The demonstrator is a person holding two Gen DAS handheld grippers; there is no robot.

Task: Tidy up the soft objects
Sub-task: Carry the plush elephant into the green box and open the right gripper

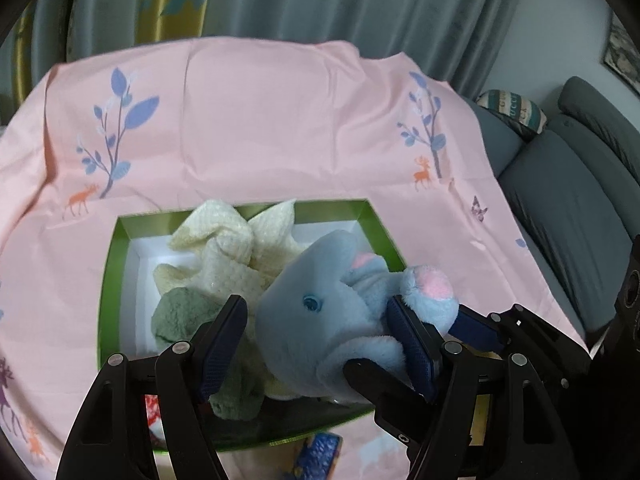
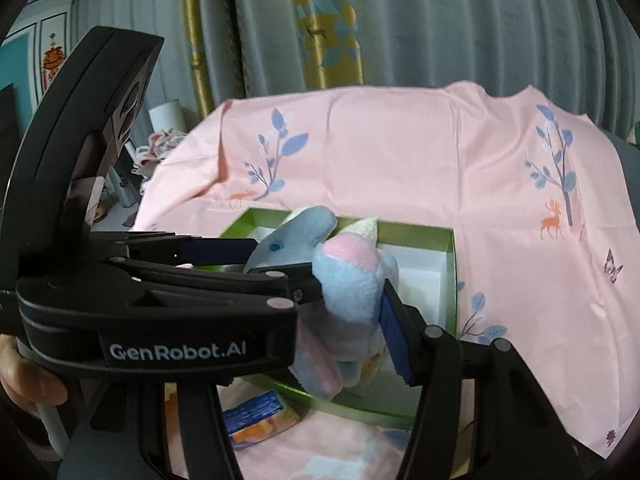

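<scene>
A blue plush elephant (image 1: 320, 312) with pink ear and foot patches hangs over the near part of a green box (image 1: 372, 216) with a white inside. My left gripper (image 1: 316, 340) has its jaws wide apart around the elephant's head. My right gripper (image 2: 352, 312) grips the elephant's body (image 2: 348, 292) between its blue pads; it also shows in the left wrist view (image 1: 440, 328). A cream knitted cloth (image 1: 236, 240) and a grey-green fuzzy cloth (image 1: 180, 312) lie in the box.
The box (image 2: 450, 256) sits on a pink printed sheet (image 1: 260, 120). A blue and orange packet (image 2: 260, 412) lies before the box. A grey sofa (image 1: 568, 200) stands to the right, curtains (image 1: 320, 0) behind.
</scene>
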